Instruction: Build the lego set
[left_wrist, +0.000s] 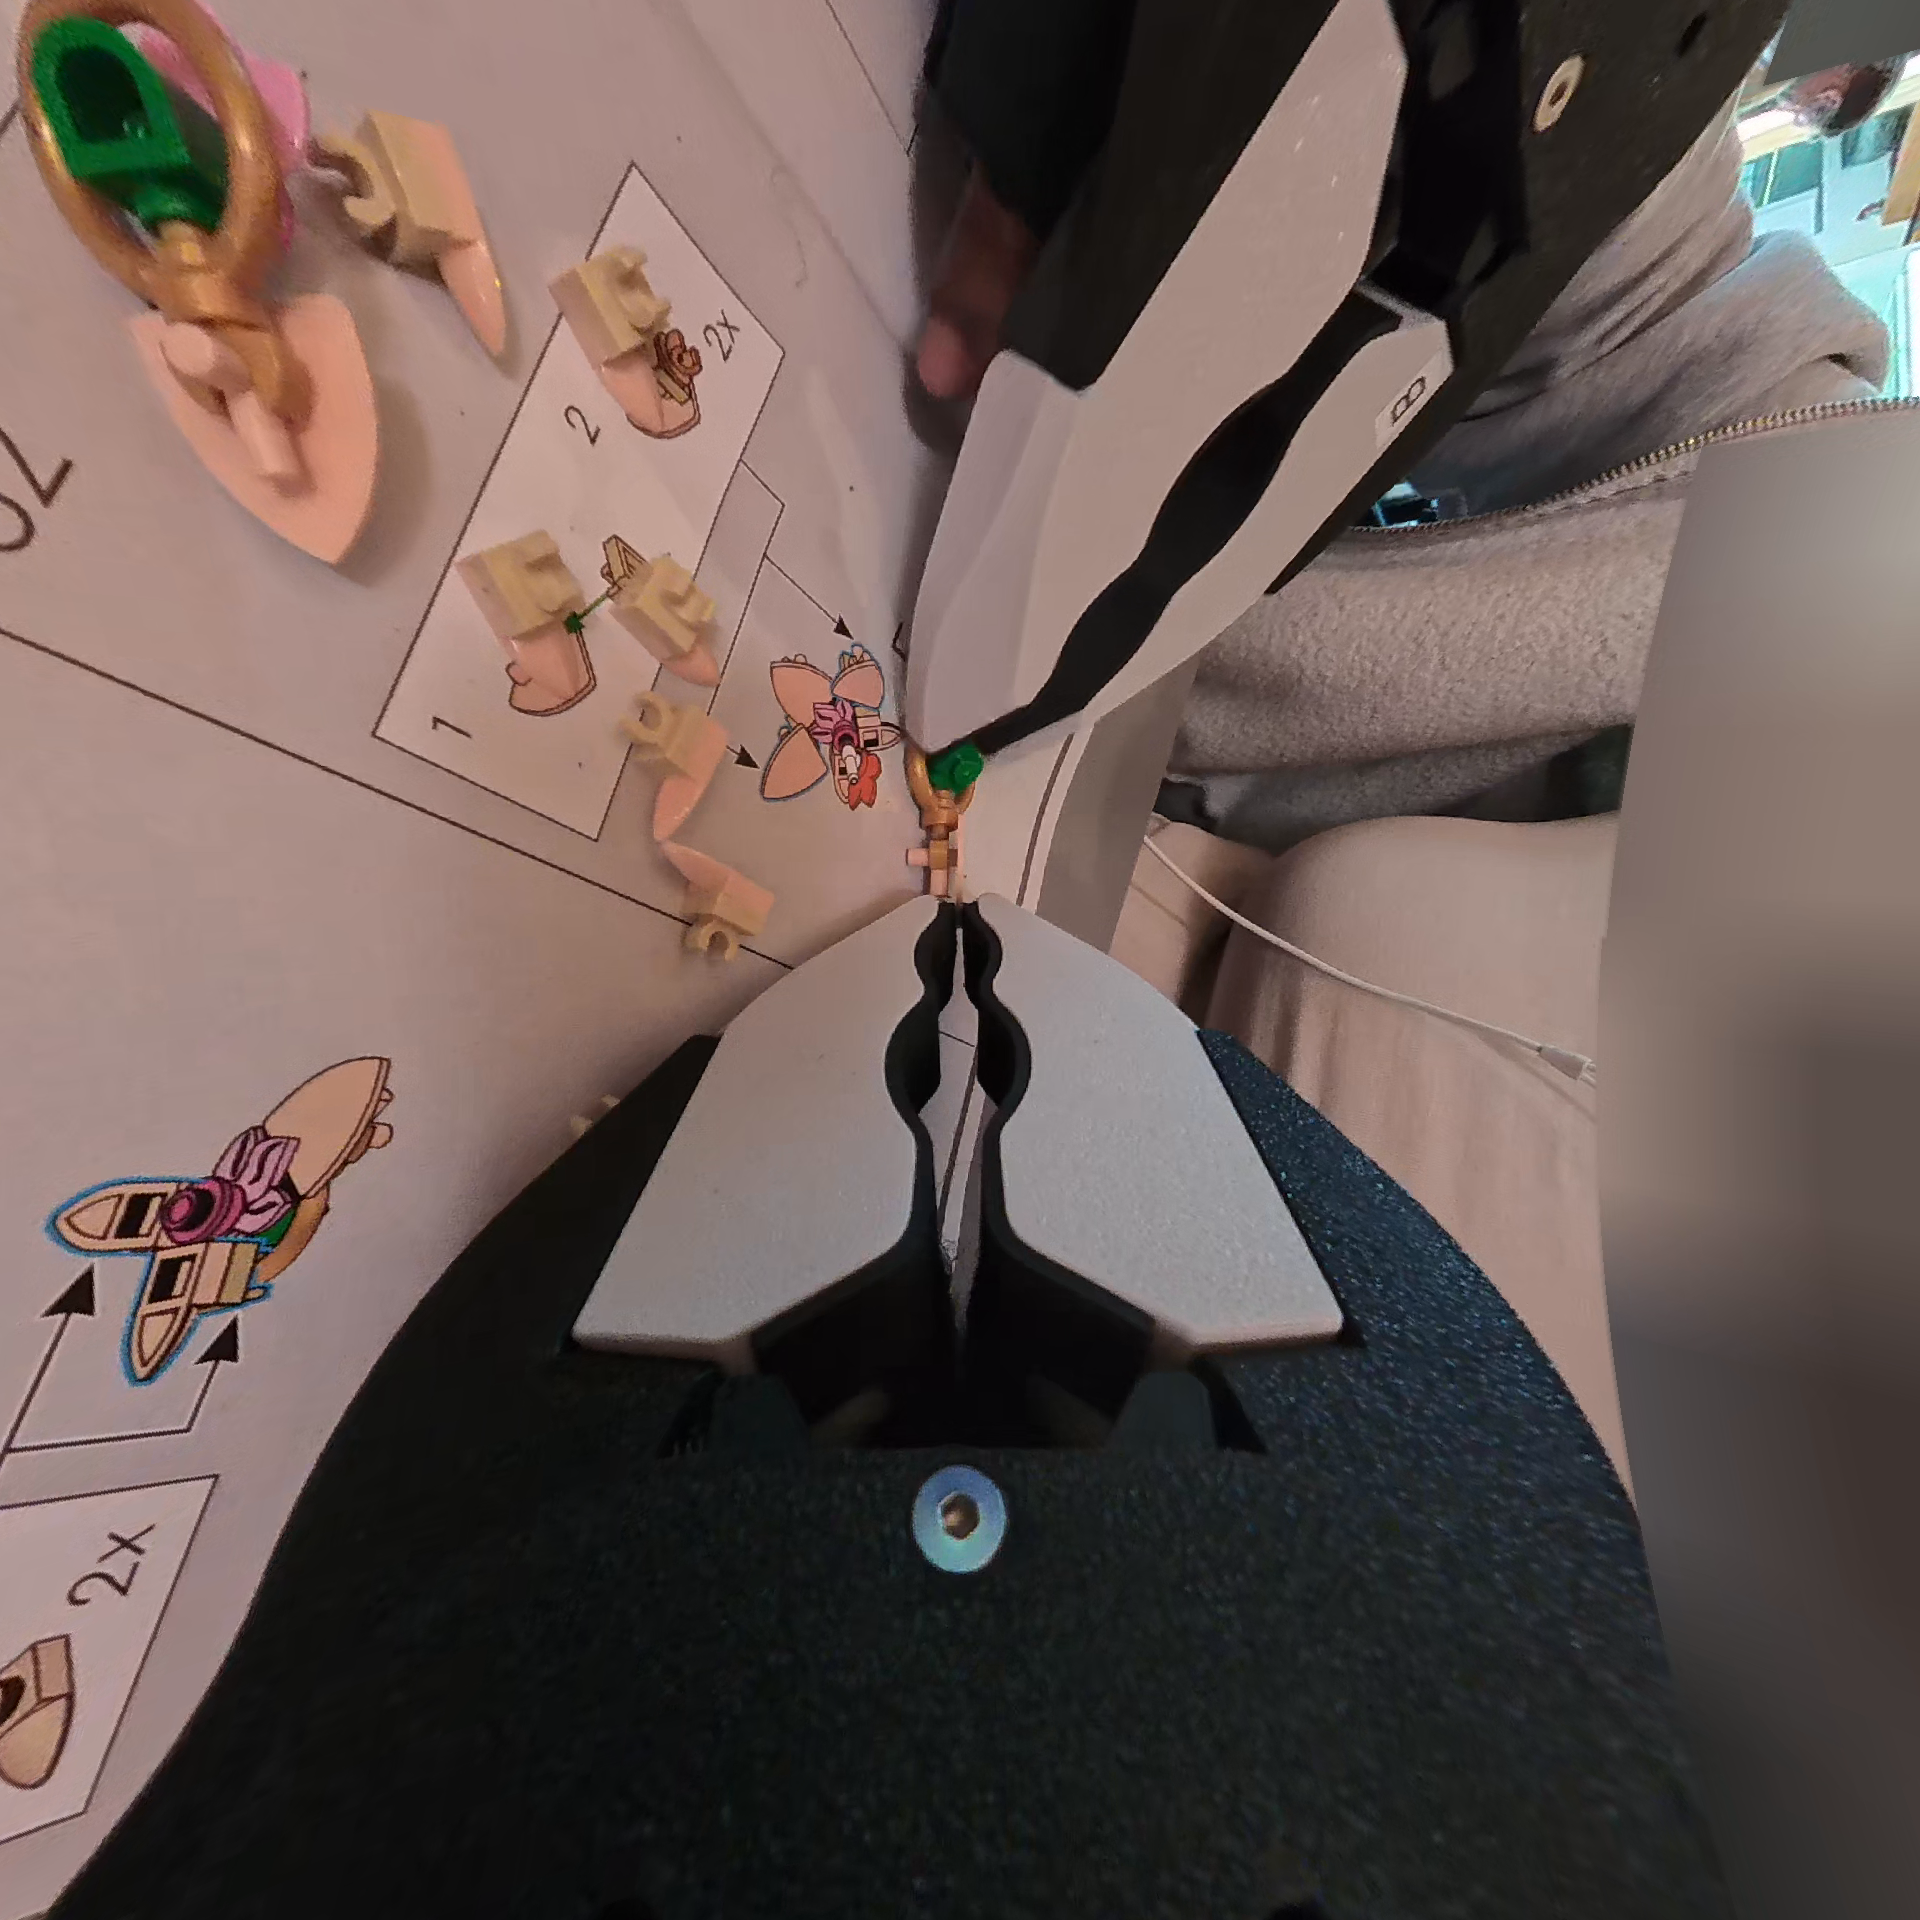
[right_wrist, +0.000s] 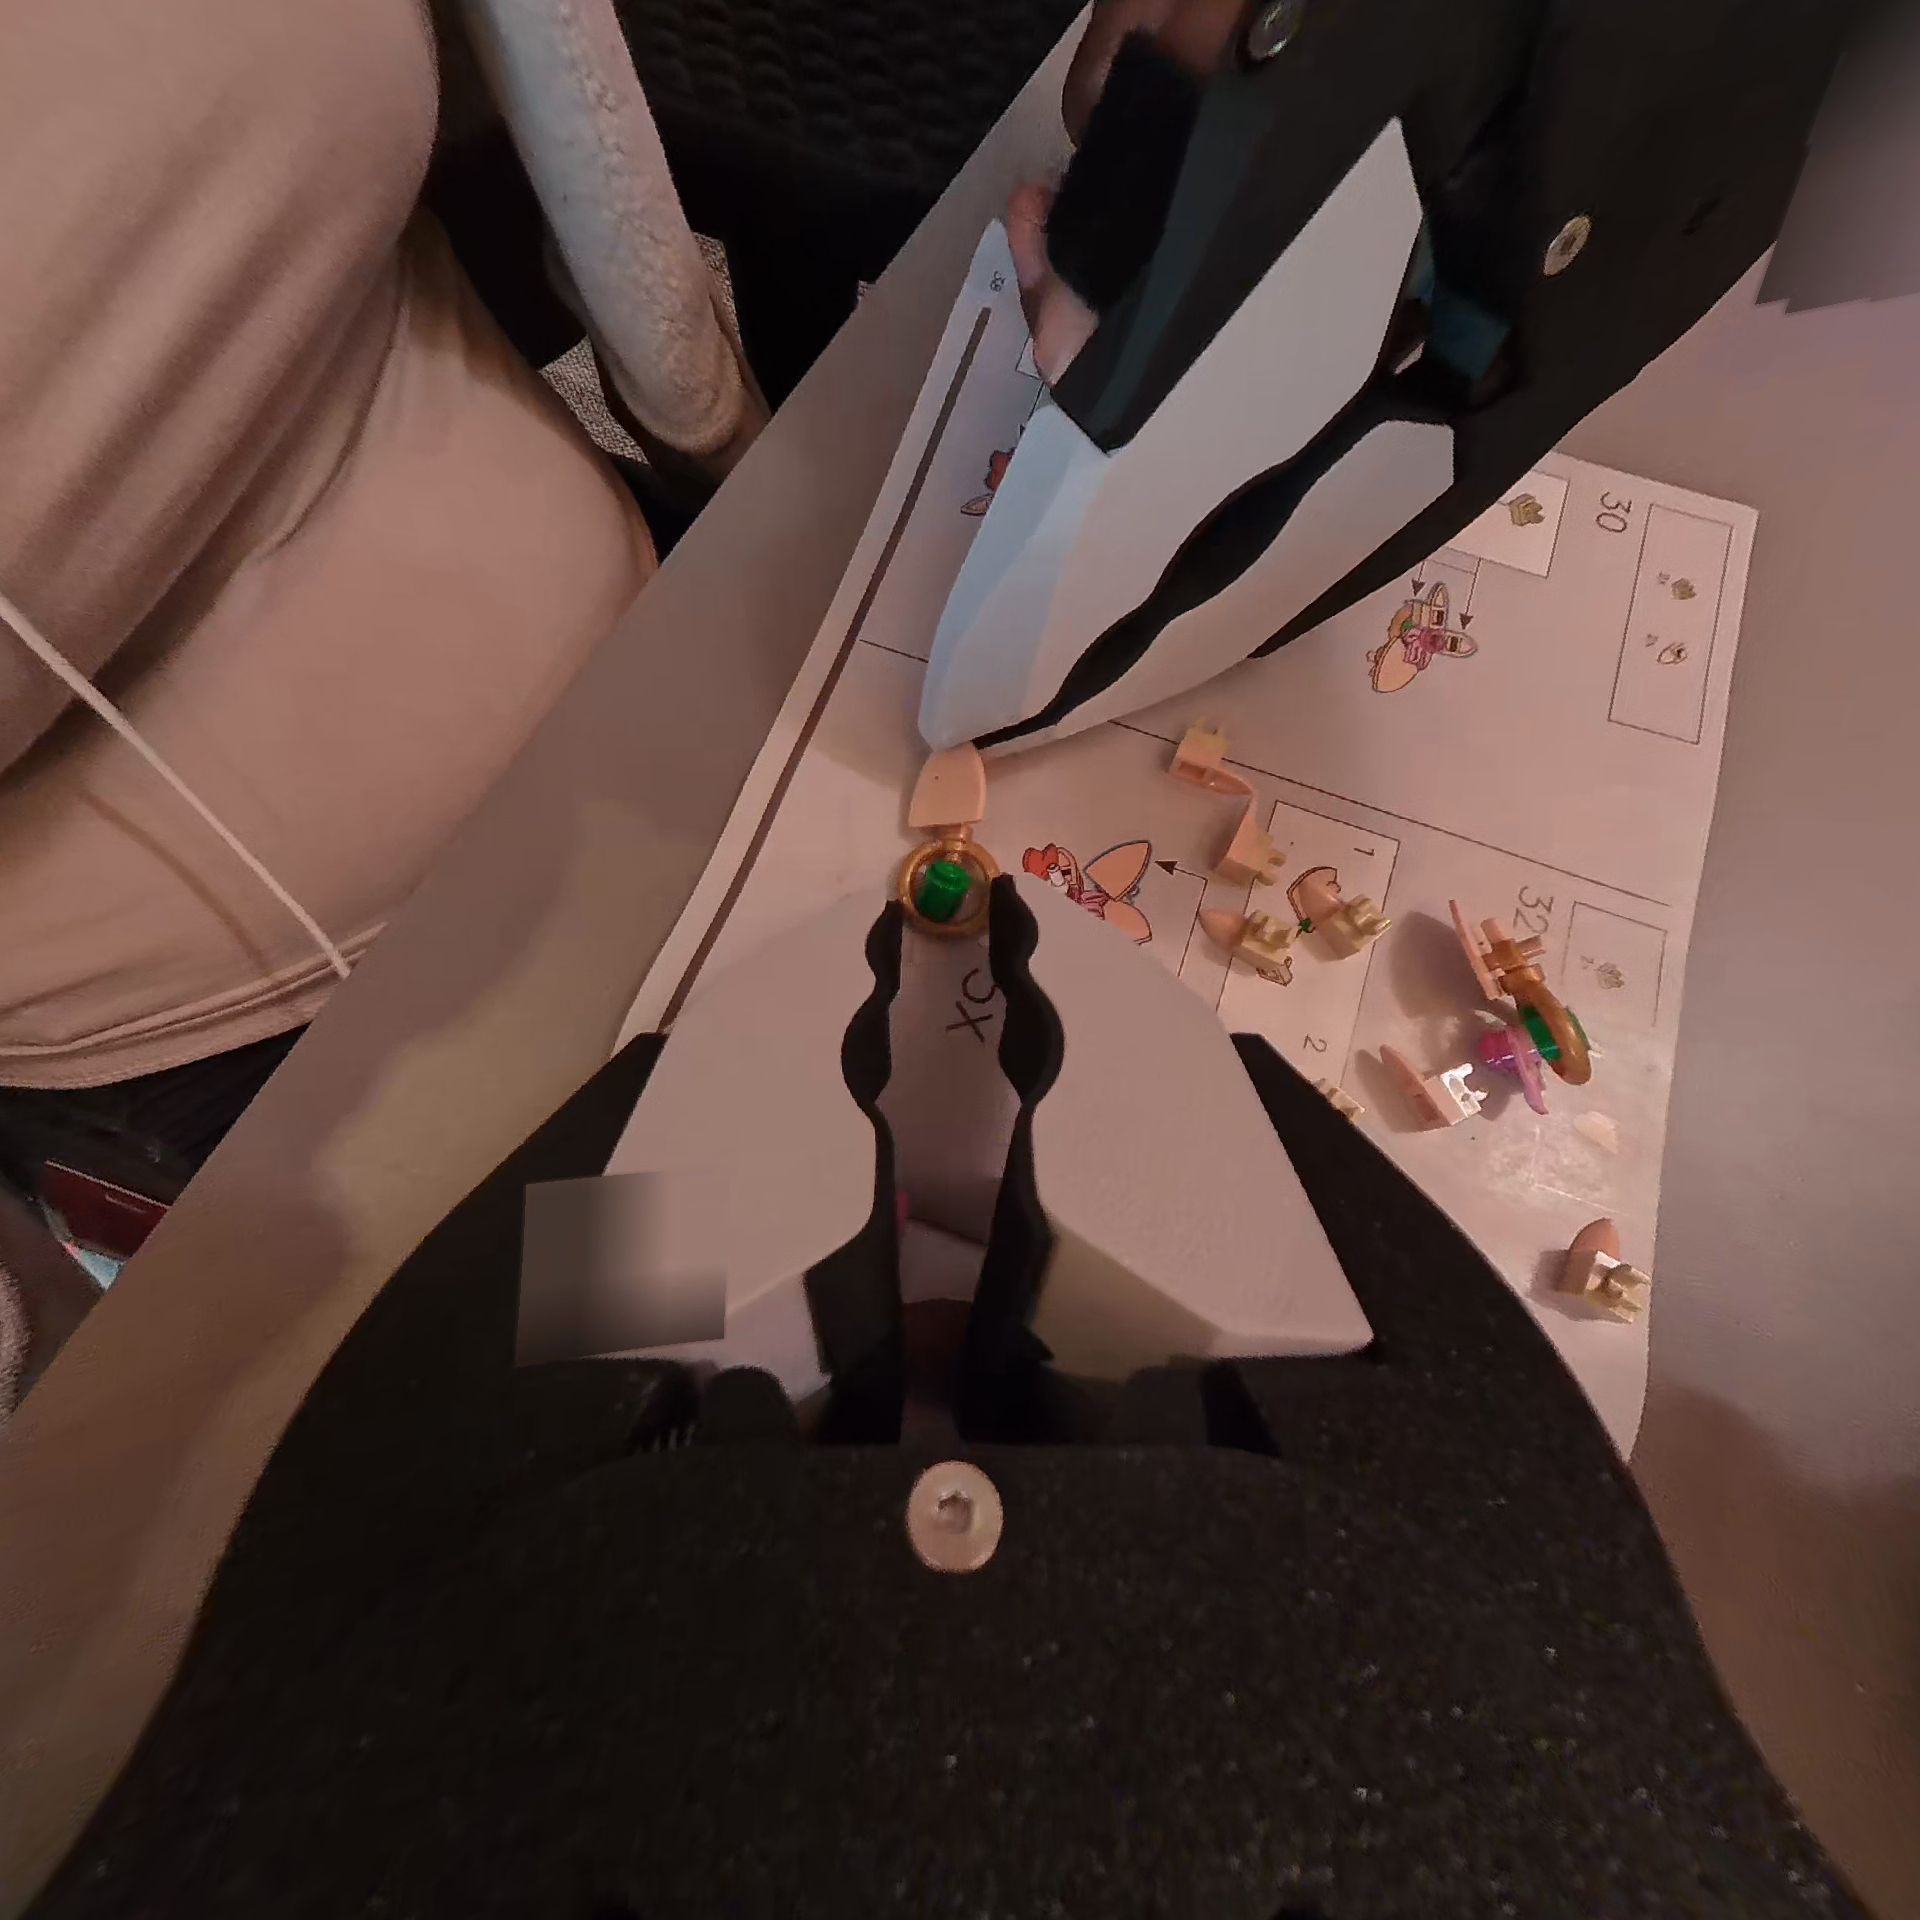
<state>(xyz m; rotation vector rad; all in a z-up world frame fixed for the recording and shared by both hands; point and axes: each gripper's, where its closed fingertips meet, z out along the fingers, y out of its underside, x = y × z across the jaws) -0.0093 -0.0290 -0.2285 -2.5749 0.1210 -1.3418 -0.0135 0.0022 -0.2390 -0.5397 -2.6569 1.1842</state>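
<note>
Held up between both grippers, above the printed paper instruction sheet (right_wrist: 1455, 810) on the pale worktop (right_wrist: 582, 935): a small plastic lego sub-assembly (right_wrist: 943, 847) made of a glossy gold ring (right_wrist: 914, 914) on a short stem, a green round stud (right_wrist: 943, 891) seated inside the ring, and a smooth peach petal-shaped piece (right_wrist: 948, 792) at the stem's far end. Right gripper (right_wrist: 945, 896), white shells with wavy black rubber pads, closed on the gold ring from both sides. Left gripper (left_wrist: 954, 906), same build, pinched nearly together on the peach petal end. Scattered on the sheet, well apart from the held piece: several loose peach-and-tan clip pieces (right_wrist: 1247, 852), matte and angular with pointed tips, plus a second, larger flower assembly (right_wrist: 1527, 1023) with gold ring, green stud, pink petals and a broad peach petal. Beyond the worktop edge, a person's beige fabric clothing (right_wrist: 260, 520) with a thin white cord (right_wrist: 208, 821).
</note>
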